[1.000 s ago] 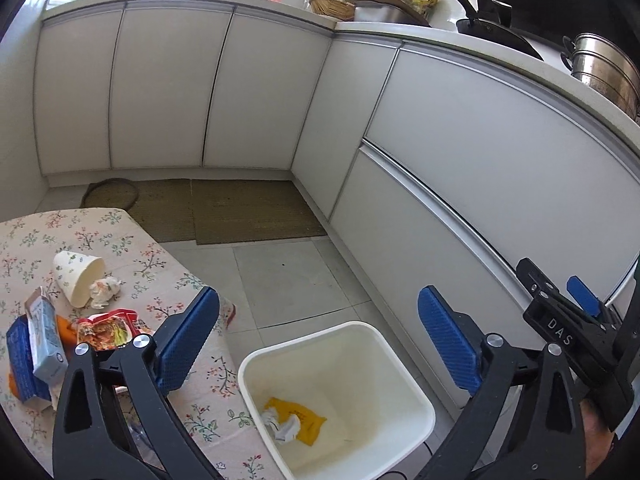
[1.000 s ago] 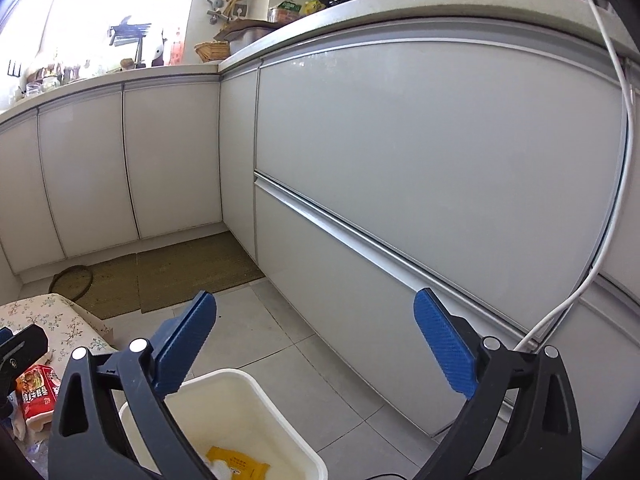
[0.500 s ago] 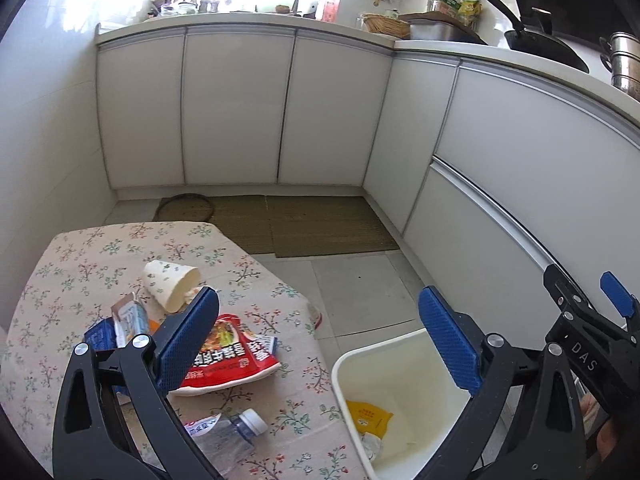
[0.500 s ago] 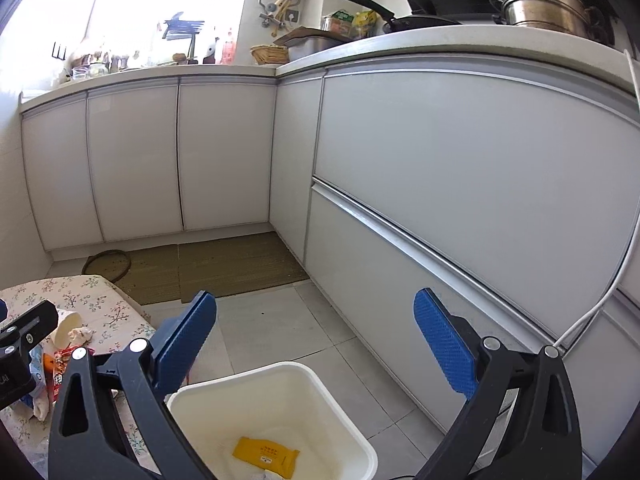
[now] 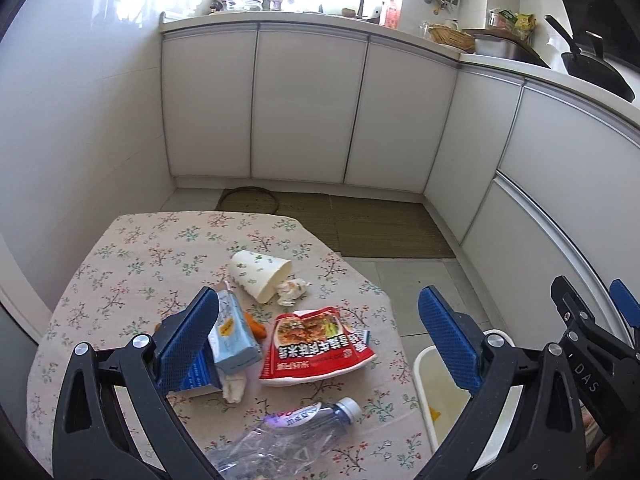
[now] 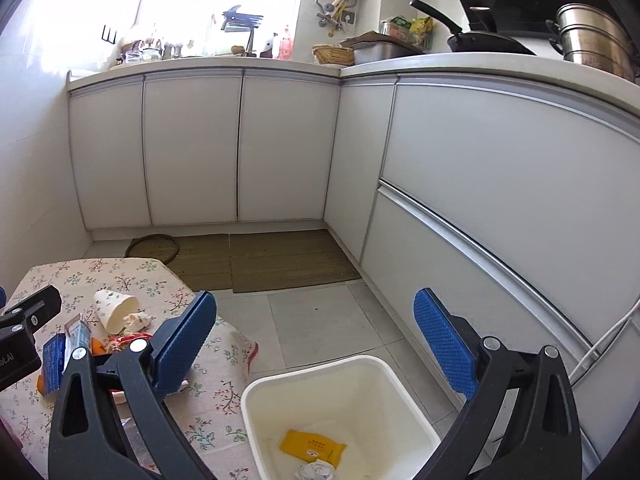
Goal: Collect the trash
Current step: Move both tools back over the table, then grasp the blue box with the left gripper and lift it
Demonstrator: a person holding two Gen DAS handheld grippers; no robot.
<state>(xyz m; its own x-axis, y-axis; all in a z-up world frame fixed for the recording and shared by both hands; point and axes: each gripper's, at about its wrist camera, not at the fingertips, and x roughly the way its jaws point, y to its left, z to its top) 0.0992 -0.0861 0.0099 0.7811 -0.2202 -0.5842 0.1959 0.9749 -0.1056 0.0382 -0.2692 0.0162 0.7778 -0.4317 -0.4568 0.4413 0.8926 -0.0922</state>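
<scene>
Trash lies on a floral-clothed table [image 5: 132, 256]: a tipped white paper cup [image 5: 258, 274] with a crumpled tissue [image 5: 292, 290], a red snack bag [image 5: 316, 344], a light blue carton [image 5: 234, 334], a dark blue box [image 5: 200, 376] and a crushed clear bottle [image 5: 296, 432]. My left gripper [image 5: 320, 340] is open and empty above the pile. My right gripper [image 6: 316, 344] is open and empty above the white bin [image 6: 384, 376], which holds a yellow packet [image 6: 312, 446] and a paper wad [image 6: 316, 470]. The bin's rim also shows in the left wrist view [image 5: 420, 368].
White kitchen cabinets [image 6: 192, 152] run along the back and right, with pans and pots on the counter [image 6: 472, 60]. Brown mats [image 6: 256, 256] cover the tiled floor. A white cable [image 6: 600, 344] hangs at the right.
Both grippers have swung left. The left view has gone from over the bin to over the trash pile on the table. Both stay open and empty.
</scene>
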